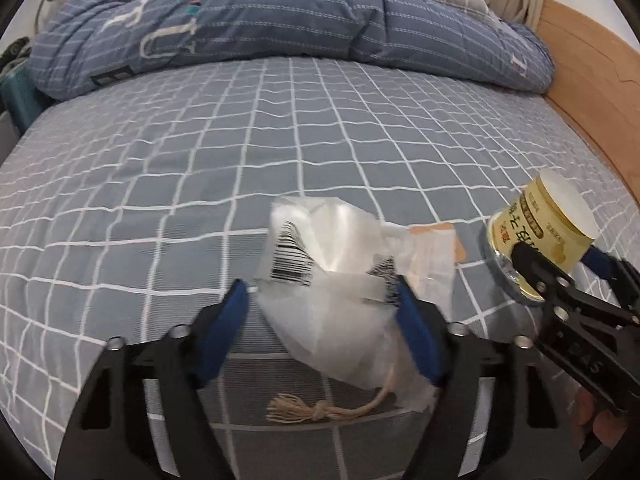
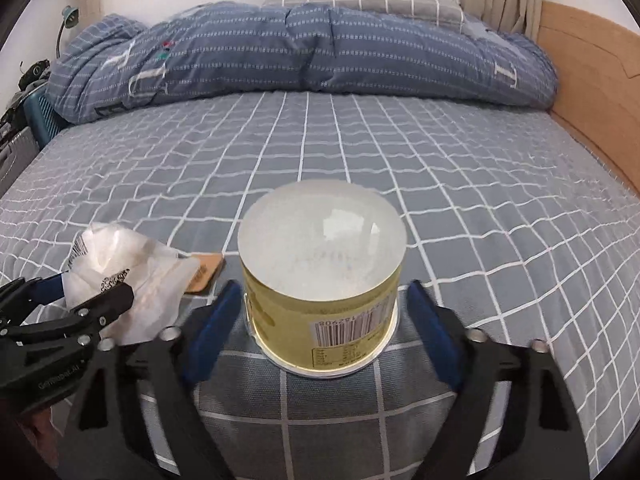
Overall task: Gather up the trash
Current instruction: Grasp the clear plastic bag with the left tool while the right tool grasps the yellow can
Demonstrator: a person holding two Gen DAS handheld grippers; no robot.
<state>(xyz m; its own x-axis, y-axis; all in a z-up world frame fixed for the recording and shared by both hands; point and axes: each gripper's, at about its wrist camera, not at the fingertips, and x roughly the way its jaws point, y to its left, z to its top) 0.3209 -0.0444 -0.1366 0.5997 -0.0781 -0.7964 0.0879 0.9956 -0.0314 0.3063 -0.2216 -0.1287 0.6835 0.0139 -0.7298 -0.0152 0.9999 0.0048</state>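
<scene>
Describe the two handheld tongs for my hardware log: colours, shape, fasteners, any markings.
The left tongs and the right tongs look alike: matte black, skeletal frames with open cutouts. Each has two slim fingers faced with blue pads, and round silver screw heads at the joints. The left one's black body bears small pale lettering, too blurred to read. No cables show.

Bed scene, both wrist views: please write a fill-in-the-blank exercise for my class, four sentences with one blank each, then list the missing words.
1. The yellow can sits between the fingers of the ____ claw.
2. The left claw brackets a crumpled clear plastic ____.
3. The bedsheet is grey with a white ____ pattern.
4. A frayed twine ____ hangs below the plastic bag.

Missing words: right; bag; grid; string
</scene>
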